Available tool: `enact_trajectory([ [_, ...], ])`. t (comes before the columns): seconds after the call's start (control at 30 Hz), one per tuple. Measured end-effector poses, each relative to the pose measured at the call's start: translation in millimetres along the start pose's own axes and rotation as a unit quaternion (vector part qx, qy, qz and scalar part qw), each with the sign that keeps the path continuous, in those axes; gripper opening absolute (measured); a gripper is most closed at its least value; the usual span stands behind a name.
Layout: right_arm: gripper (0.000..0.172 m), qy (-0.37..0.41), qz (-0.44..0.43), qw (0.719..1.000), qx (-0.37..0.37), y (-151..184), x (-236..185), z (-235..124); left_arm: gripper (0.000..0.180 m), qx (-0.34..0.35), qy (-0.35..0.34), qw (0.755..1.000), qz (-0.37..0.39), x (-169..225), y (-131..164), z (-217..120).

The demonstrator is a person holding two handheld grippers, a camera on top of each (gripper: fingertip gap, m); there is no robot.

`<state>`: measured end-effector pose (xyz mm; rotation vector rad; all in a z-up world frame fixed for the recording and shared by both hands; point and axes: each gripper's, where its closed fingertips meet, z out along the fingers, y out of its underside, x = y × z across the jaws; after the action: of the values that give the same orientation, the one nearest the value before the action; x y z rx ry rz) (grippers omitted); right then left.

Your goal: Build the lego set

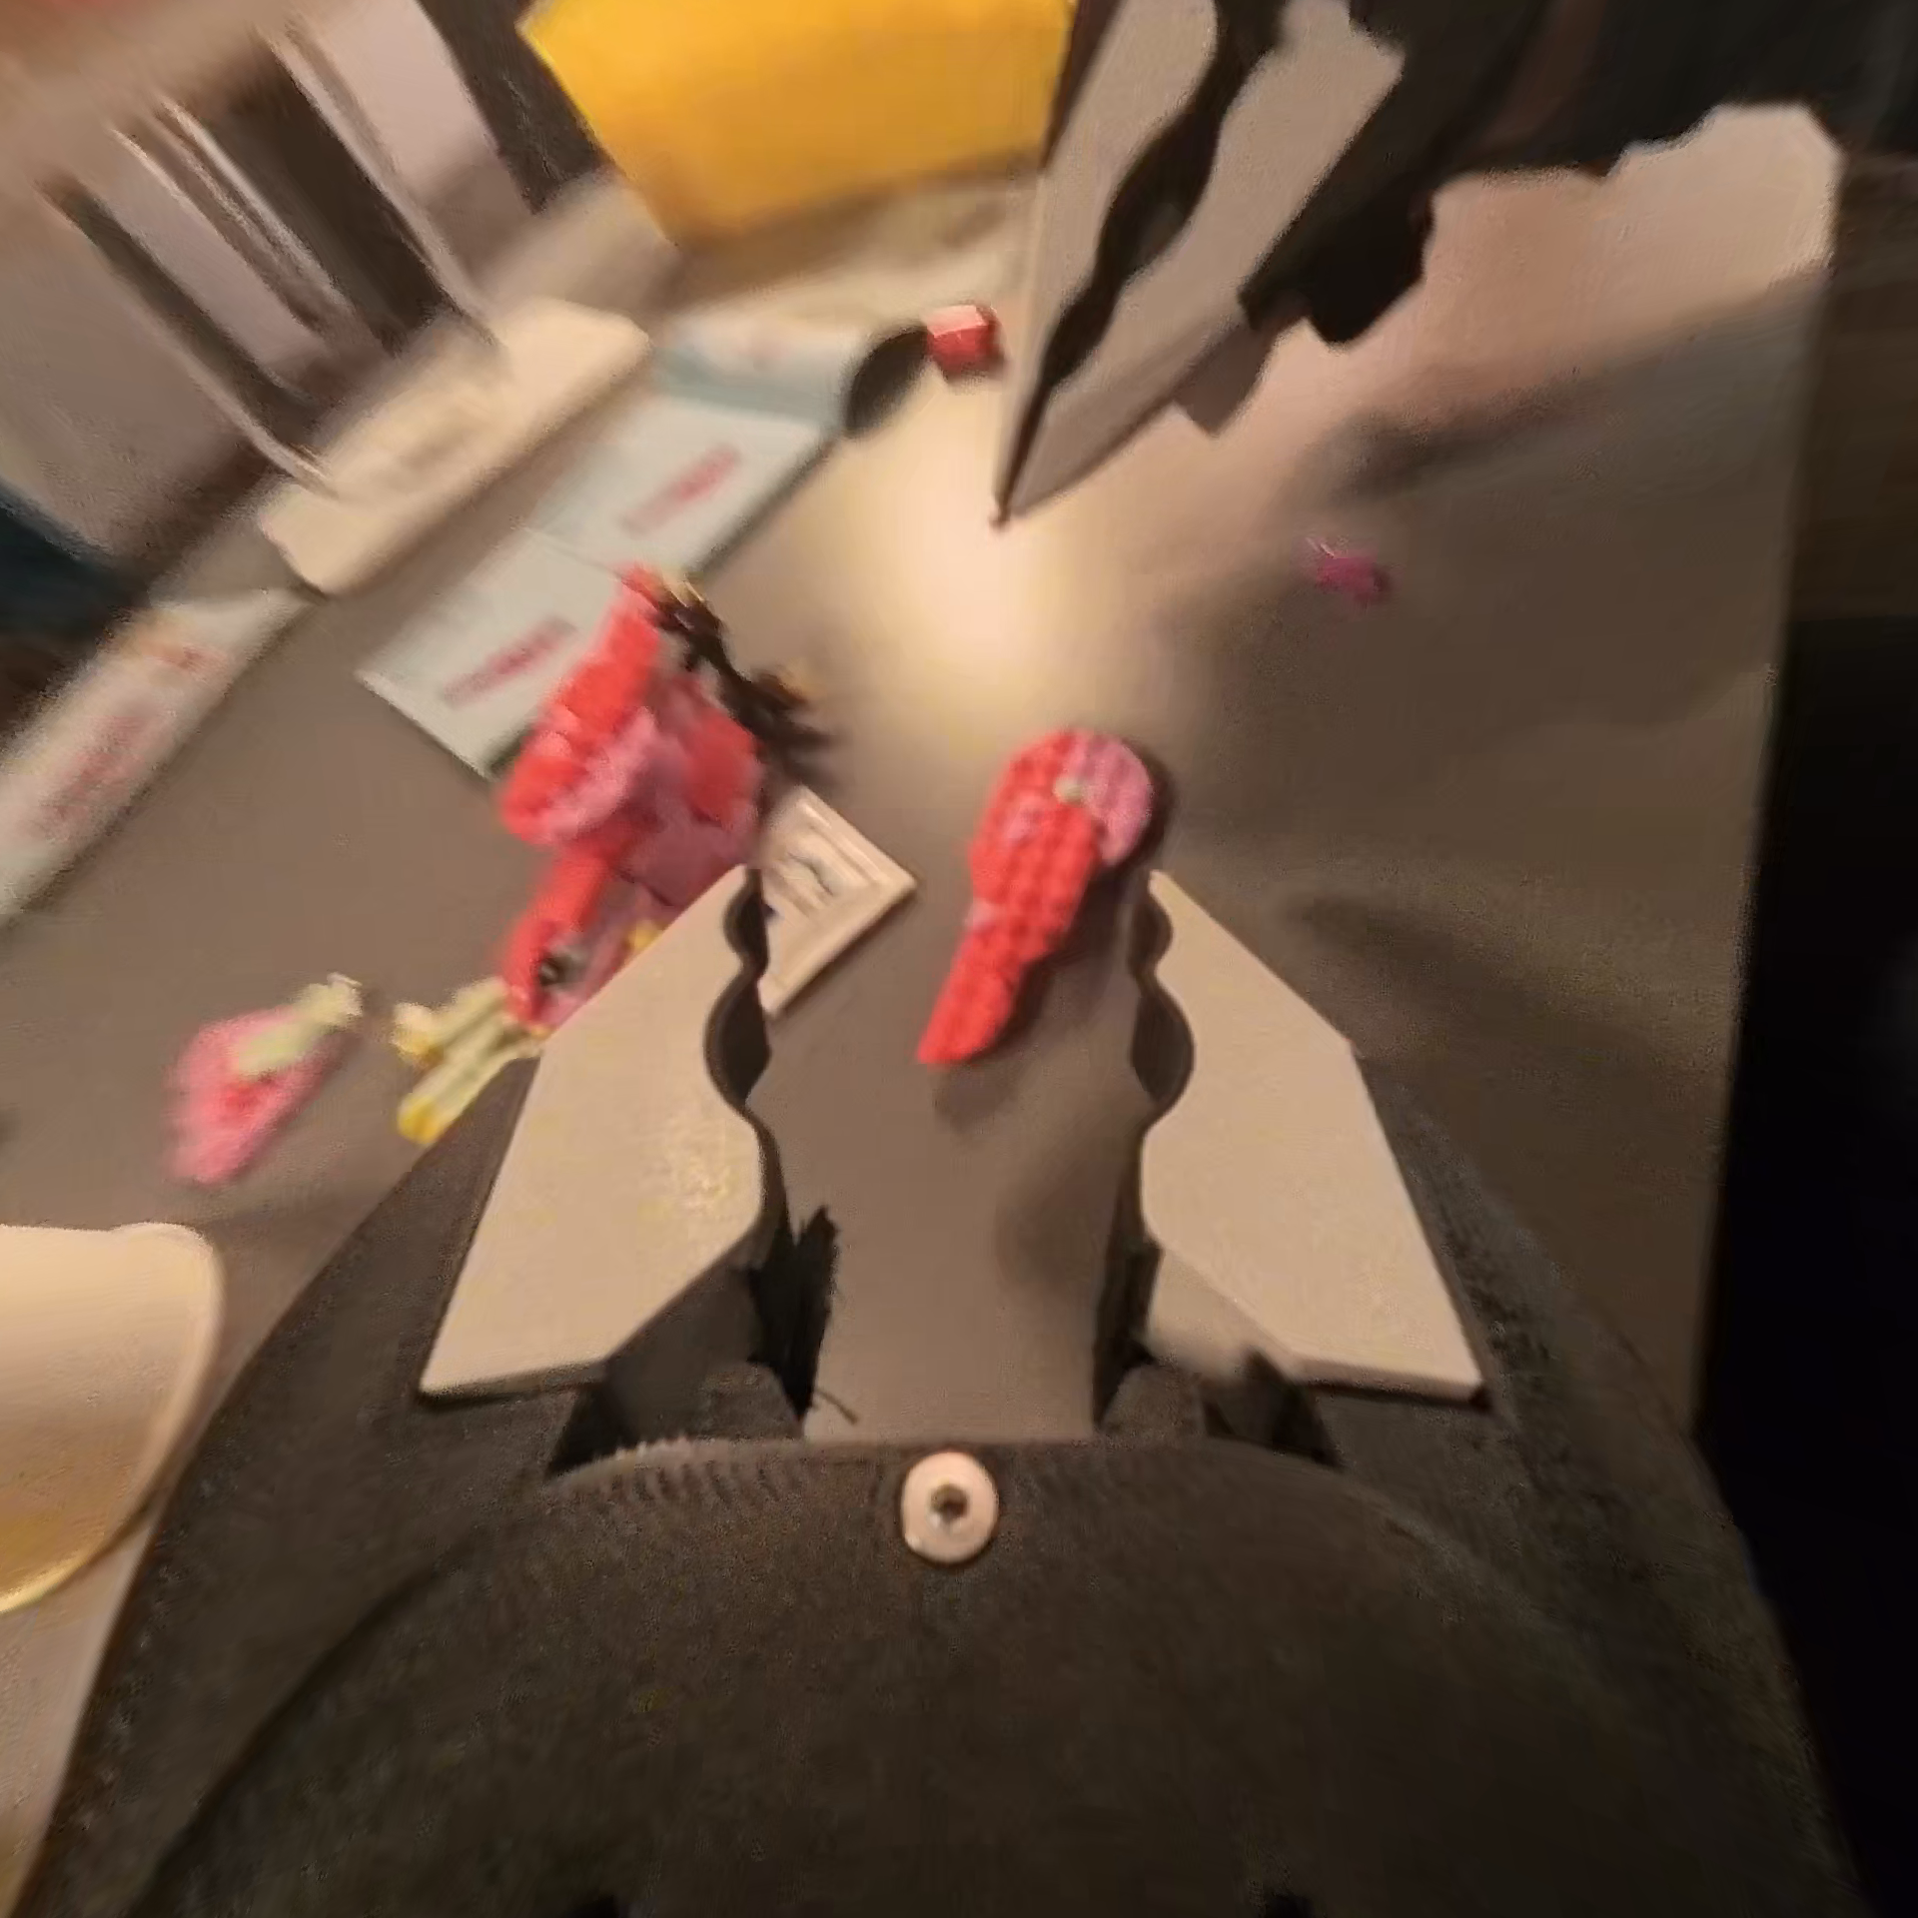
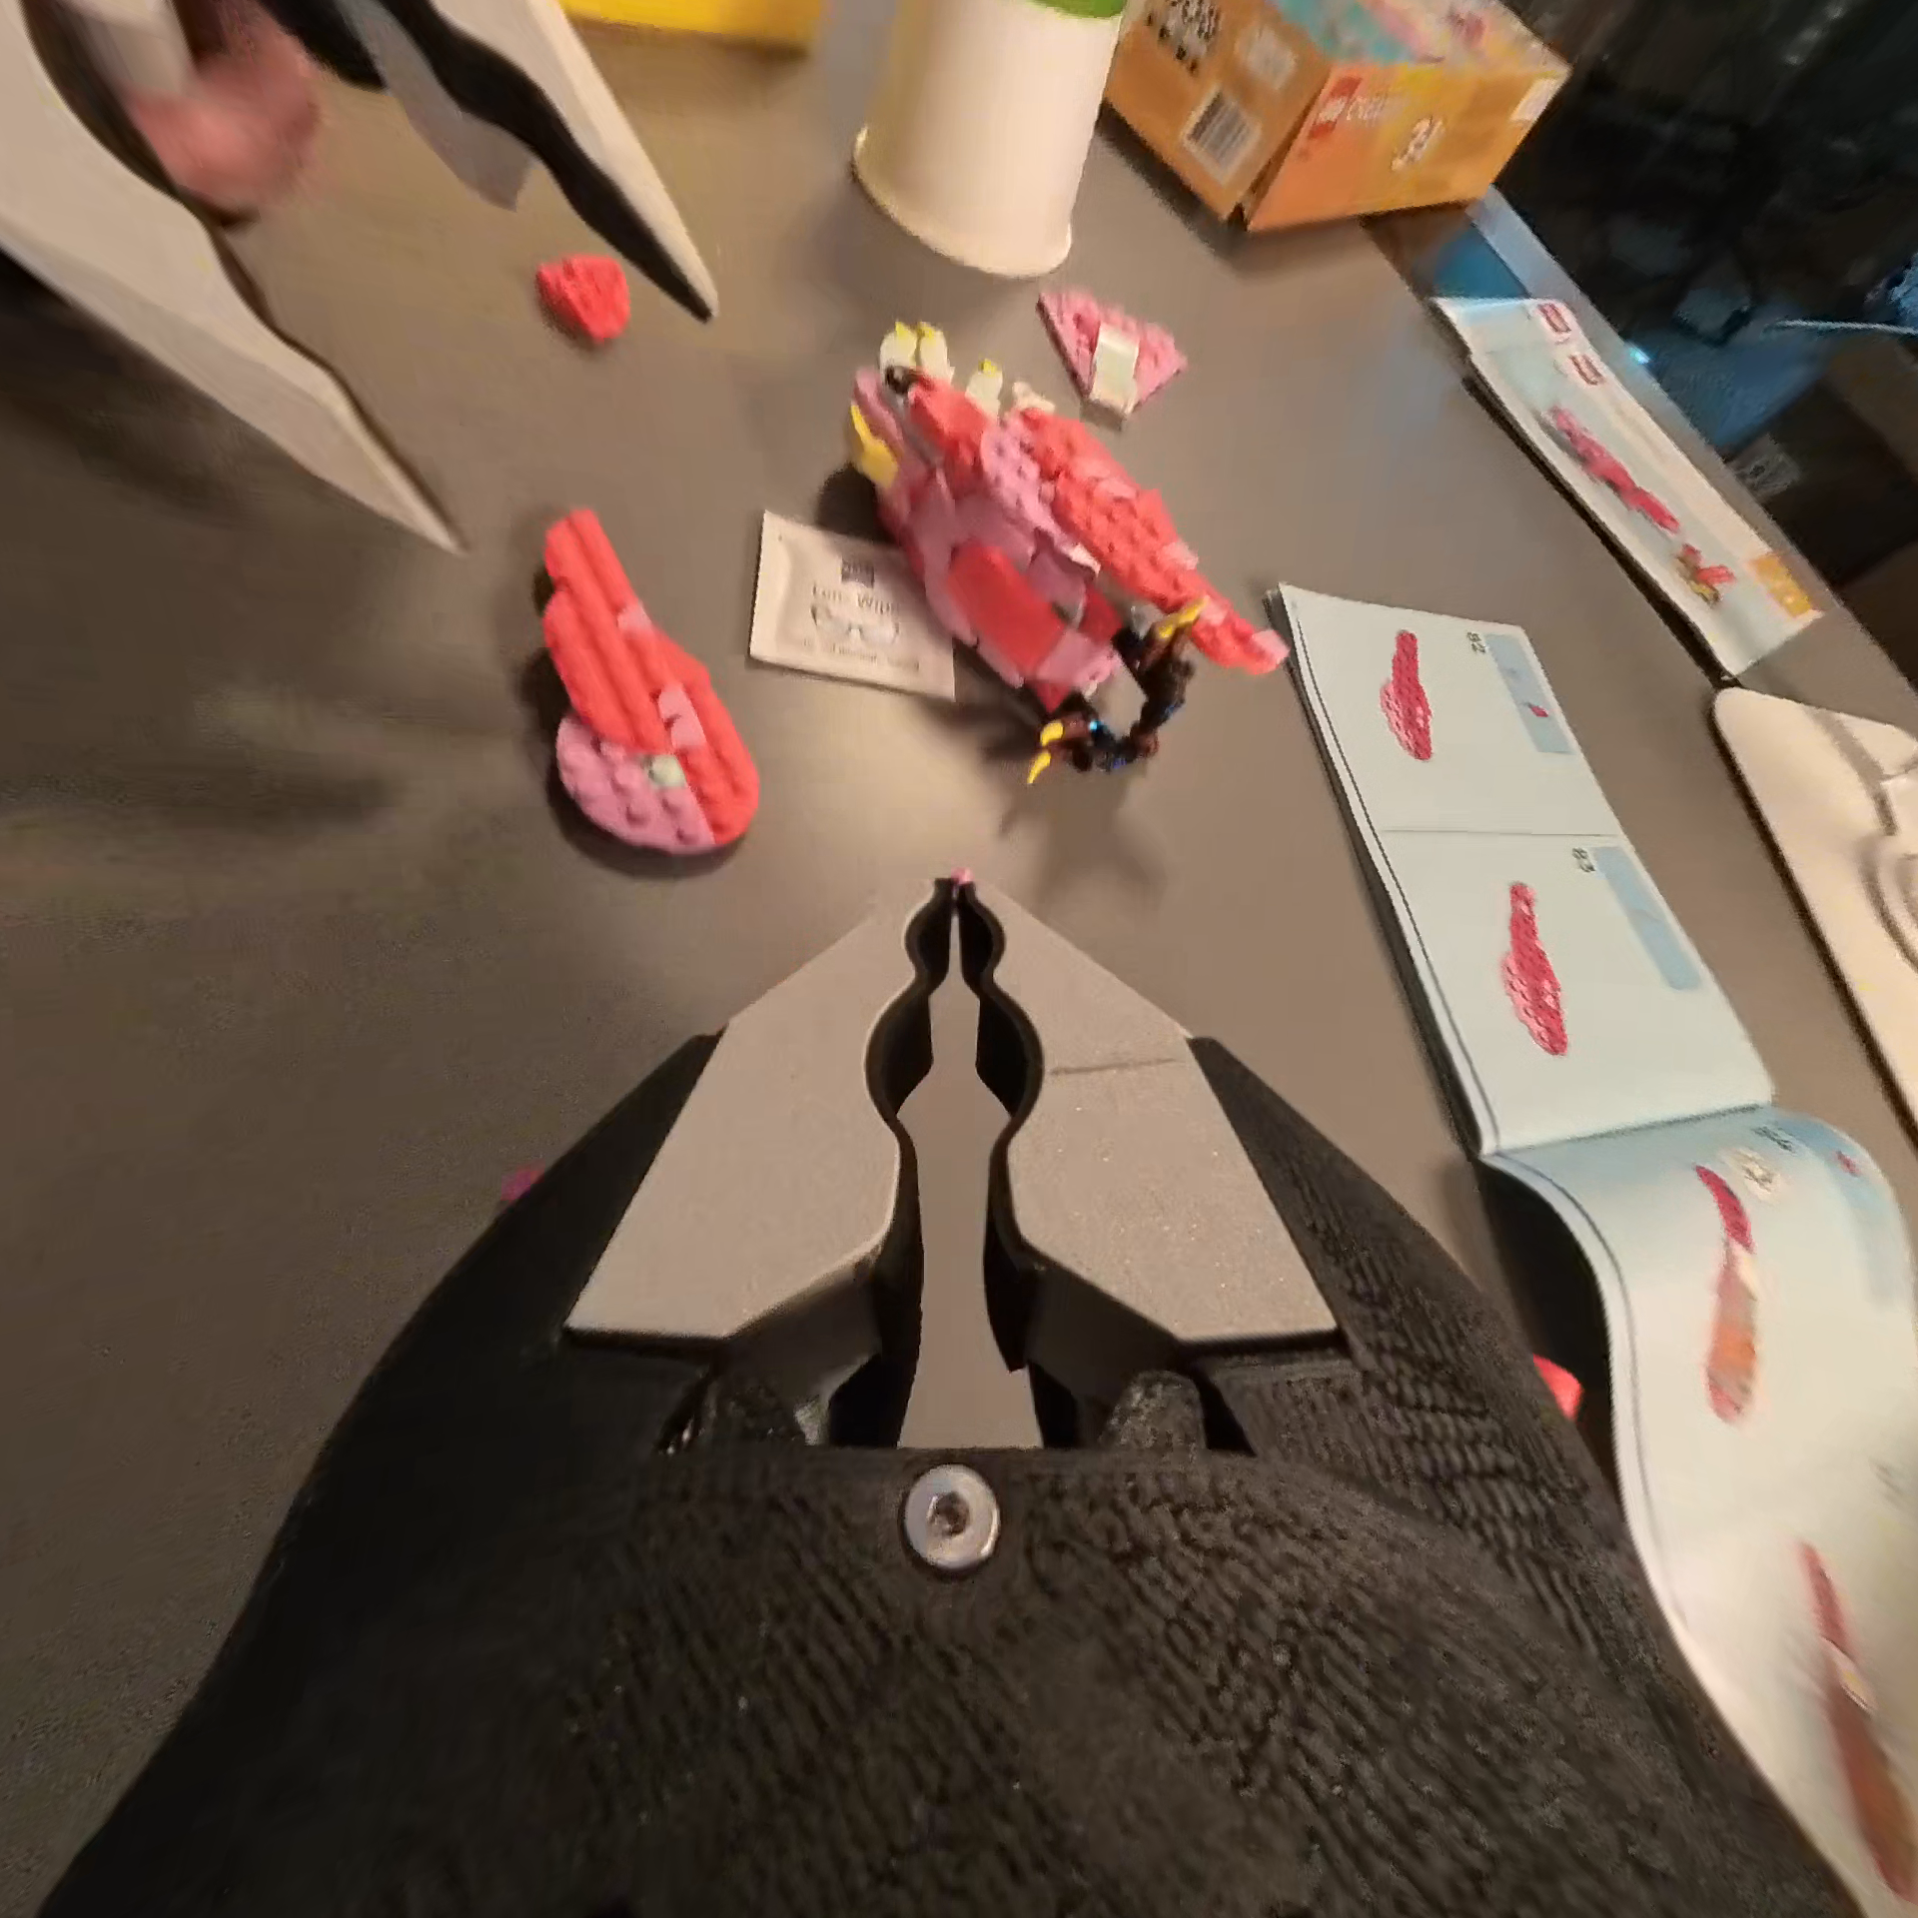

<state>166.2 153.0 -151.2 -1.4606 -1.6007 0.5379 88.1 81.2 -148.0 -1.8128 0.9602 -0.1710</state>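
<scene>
Beside the brick dragon (image 1: 633,768) (motion-blurred), booklet (image 2: 1764,1453) pages run off-frame; a pink speck (image 2: 960,880) at the right tool's (image 2: 957,903) tips is unidentifiable.

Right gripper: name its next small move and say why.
Probably carry the right gripper forward and left until it hovers over the red and pink wing piece. Its fingertips are shut with a tiny pink speck showing between them, and the wing lies flat on the dark table, apart from the left gripper, whose open fingers stand either side of it without touching.
</scene>
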Motion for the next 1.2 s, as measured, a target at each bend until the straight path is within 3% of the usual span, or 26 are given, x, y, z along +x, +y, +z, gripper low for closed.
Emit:
enact_trajectory([
  [0.27,0.0,0.015,-0.12,0.992,0.026,-10.2,-19.5,-4.5,0.06,-0.093,0.111,0.988,-0.059,3.8,45.0,-1.6],
  [0.67,0.0,-0.003,-0.155,0.986,0.067,-33.8,-39.5,4.1,0.041,-0.084,0.182,0.979,-0.038,9.8,40.6,8.3],
  [1.2,0.0,-0.017,-0.17,0.982,0.085,-39.3,-55.7,5.4,0.024,-0.076,0.19,0.979,-0.006,8.2,41.8,6.4],
])
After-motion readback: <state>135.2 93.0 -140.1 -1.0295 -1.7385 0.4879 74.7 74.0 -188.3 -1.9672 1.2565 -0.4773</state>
